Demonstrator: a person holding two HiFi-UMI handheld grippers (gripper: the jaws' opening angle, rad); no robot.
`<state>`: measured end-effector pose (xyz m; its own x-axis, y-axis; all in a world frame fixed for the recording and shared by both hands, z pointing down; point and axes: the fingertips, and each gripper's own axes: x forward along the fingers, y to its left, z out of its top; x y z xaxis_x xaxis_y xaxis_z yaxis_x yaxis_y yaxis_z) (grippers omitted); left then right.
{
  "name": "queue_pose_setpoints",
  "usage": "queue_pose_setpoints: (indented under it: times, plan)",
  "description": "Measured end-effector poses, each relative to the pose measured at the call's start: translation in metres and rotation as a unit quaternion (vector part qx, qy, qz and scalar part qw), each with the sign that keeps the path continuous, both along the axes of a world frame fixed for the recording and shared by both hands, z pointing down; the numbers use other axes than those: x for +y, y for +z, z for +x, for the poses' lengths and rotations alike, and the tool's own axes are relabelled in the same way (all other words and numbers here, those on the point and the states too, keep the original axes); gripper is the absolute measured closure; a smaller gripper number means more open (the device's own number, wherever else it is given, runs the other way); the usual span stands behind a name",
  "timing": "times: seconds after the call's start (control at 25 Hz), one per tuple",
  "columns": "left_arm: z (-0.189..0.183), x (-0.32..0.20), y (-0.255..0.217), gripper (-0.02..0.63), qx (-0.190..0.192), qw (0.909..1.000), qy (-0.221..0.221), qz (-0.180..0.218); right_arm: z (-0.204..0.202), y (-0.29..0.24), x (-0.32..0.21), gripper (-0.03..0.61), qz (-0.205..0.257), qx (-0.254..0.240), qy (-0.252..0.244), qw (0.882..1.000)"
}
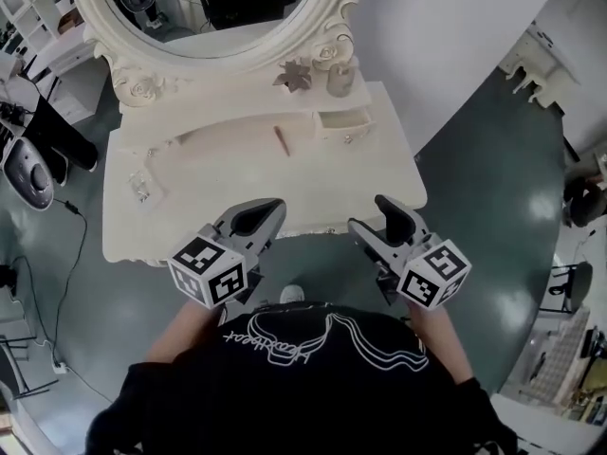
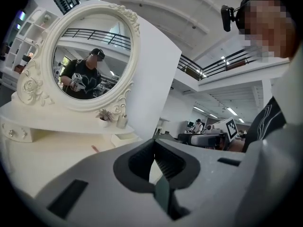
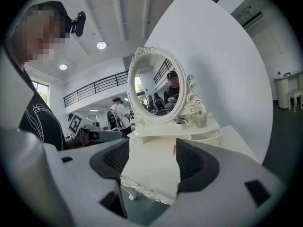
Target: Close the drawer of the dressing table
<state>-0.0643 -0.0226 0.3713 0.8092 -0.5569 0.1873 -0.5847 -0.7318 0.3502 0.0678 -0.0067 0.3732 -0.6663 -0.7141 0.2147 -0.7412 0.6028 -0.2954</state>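
The white dressing table (image 1: 218, 221) stands in front of me with an oval mirror (image 1: 213, 12) at its back. A small drawer (image 1: 343, 121) under the right-hand shelf is pulled out a little; it also shows in the right gripper view (image 3: 208, 137) and the left gripper view (image 2: 124, 138). My left gripper (image 1: 266, 214) (image 2: 155, 148) hovers at the table's front edge, its pads meeting with nothing between them. To its right, just off the front edge, my right gripper (image 1: 377, 221) (image 3: 152, 162) is open and empty. Both are well short of the drawer.
A thin brown stick (image 1: 281, 140) lies mid-table and a small metal trinket (image 1: 142, 190) at the left. A cup (image 1: 340, 76) and a dried flower (image 1: 294, 74) sit on the shelf. A black and grey device (image 1: 28, 173) and a cable (image 1: 71, 282) are on the floor at left.
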Motion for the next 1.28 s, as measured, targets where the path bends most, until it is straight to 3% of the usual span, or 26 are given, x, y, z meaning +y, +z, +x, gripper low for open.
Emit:
queue_pose_setpoints:
  times: [0.2, 0.84, 1.28]
  plan:
    - [-0.011, -0.024, 0.007, 0.609, -0.007, 1.0, 0.003, 0.0, -0.009, 0.012, -0.027, 0.279, 0.0, 0.024, 0.008, 1.0]
    - [-0.028, -0.051, 0.029, 0.61, -0.009, 0.9994, -0.029, -0.016, 0.005, 0.046, -0.065, 0.296, -0.029, 0.038, 0.041, 0.998]
    - [-0.03, -0.092, 0.05, 0.609, -0.014, 0.9971, -0.055, -0.05, 0.019, 0.08, -0.121, 0.298, -0.054, 0.076, 0.049, 0.994]
